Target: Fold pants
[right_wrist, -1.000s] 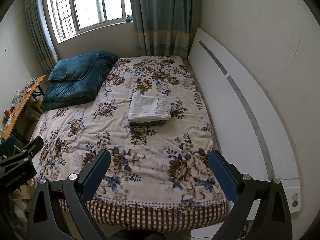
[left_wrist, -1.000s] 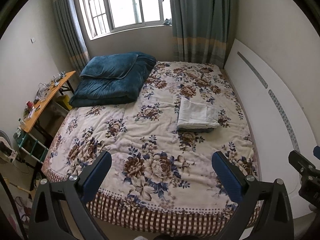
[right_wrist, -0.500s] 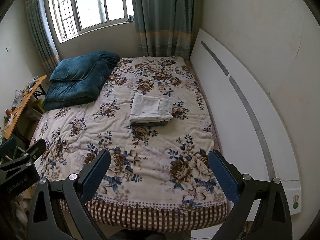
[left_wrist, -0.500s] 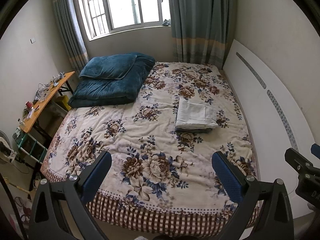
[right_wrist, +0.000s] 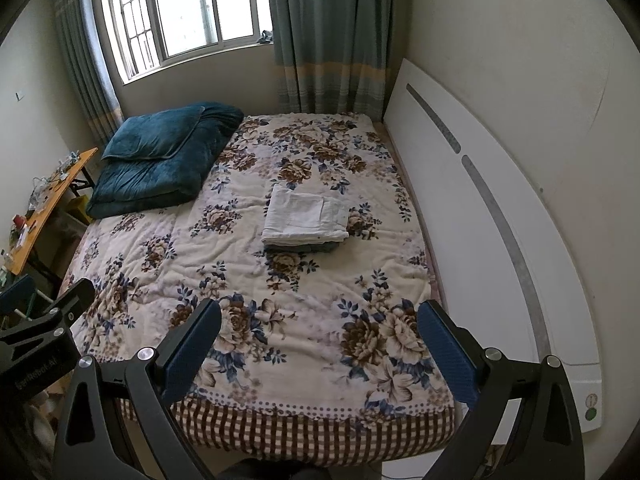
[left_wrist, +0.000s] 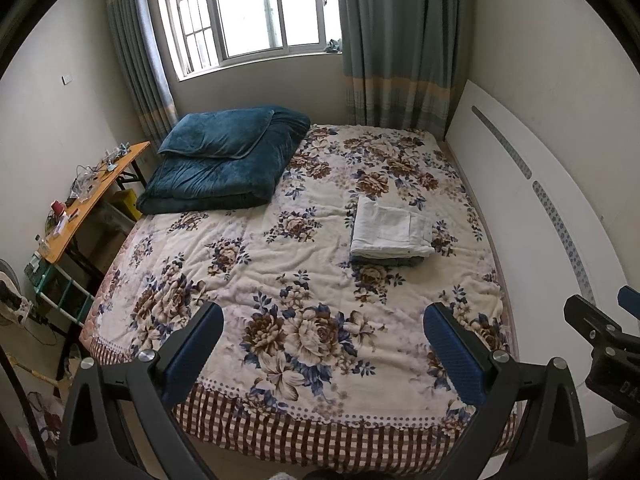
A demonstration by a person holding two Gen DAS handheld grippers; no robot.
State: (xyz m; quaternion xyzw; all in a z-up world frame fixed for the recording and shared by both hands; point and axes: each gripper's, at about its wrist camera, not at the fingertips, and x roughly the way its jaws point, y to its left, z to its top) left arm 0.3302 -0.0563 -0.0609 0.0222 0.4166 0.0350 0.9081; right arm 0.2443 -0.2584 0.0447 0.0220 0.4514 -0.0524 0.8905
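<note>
Meanwhile, you are holding both grippers above the foot of the bed, and much of the room is slipping out of frame. You are seeing only the dark frames and blue pads of the left gripper along the bottom edge of its own view, its handle cut off below; the right gripper is showing the same way in its view. Each is also poking into the other's picture as a partial black bracket, at the far right of the left wrist view and at the lower left of the right wrist view. Both are standing wide open, jaws spread far apart, gripping nothing.

The folded white pants are lying on the floral blanket toward the right half of the bed, well ahead of both grippers and apart from them. They are resting on top of a darker folded garment, of which only a thin grey edge is peeking out, too little to identify. A folded teal quilt is sitting at the far left corner of the bed under the window. Small clutter on the orange side surface at left is too tiny to make out. A white headboard panel is leaning along the right wall.
</note>
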